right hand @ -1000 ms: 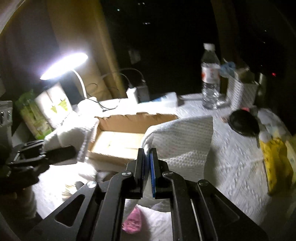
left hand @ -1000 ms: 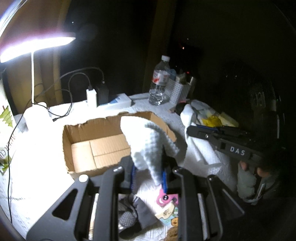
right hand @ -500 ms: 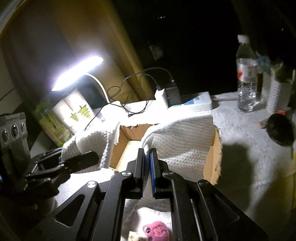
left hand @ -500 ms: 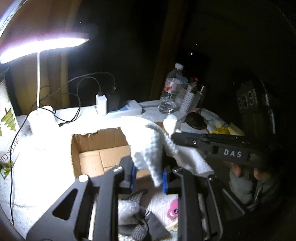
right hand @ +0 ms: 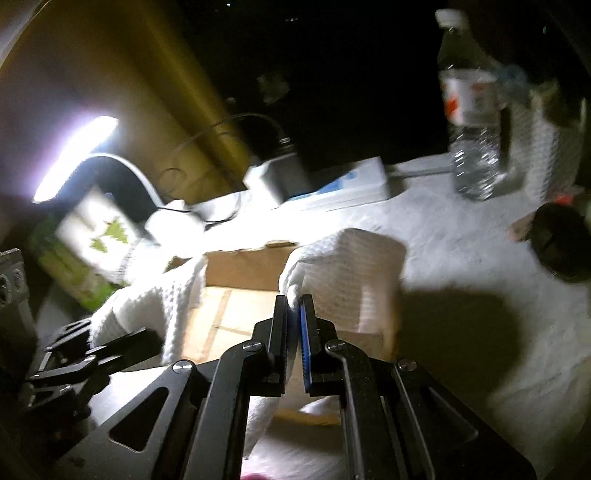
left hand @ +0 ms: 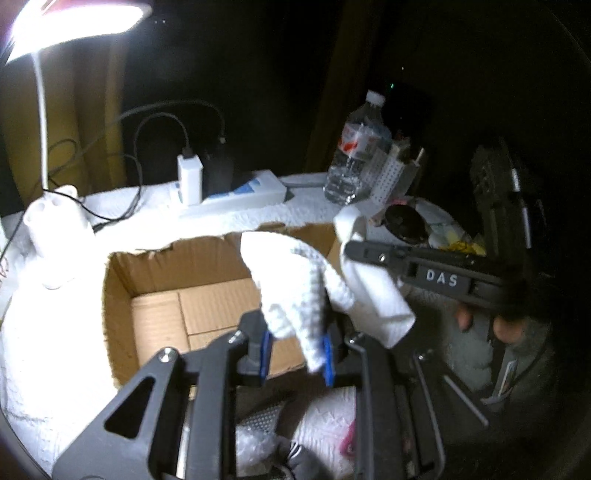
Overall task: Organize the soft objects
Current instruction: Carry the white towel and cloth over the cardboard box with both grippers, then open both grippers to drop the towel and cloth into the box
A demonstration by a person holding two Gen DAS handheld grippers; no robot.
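A white waffle-weave towel [left hand: 295, 284] hangs between both grippers over an open cardboard box [left hand: 177, 306]. My left gripper [left hand: 295, 347] is shut on one end of the towel above the box's right part. My right gripper [right hand: 294, 314] is shut on the other end [right hand: 347, 269], above the box [right hand: 243, 266]. In the left wrist view the right gripper [left hand: 424, 262] comes in from the right. In the right wrist view the left gripper [right hand: 110, 350] is at lower left with towel [right hand: 147, 306] in it.
A lit desk lamp [left hand: 74, 22] stands at the left. Chargers [left hand: 190, 177], a flat white box [left hand: 243, 192], a water bottle [left hand: 358, 155] and a white basket [left hand: 397, 173] line the back. A black round object [left hand: 404, 223] lies right. Dark and pink soft items [left hand: 343, 443] lie near me.
Both grippers have carried the towel forward and down over the box. The right wrist view has swung closer to the table and is blurred.
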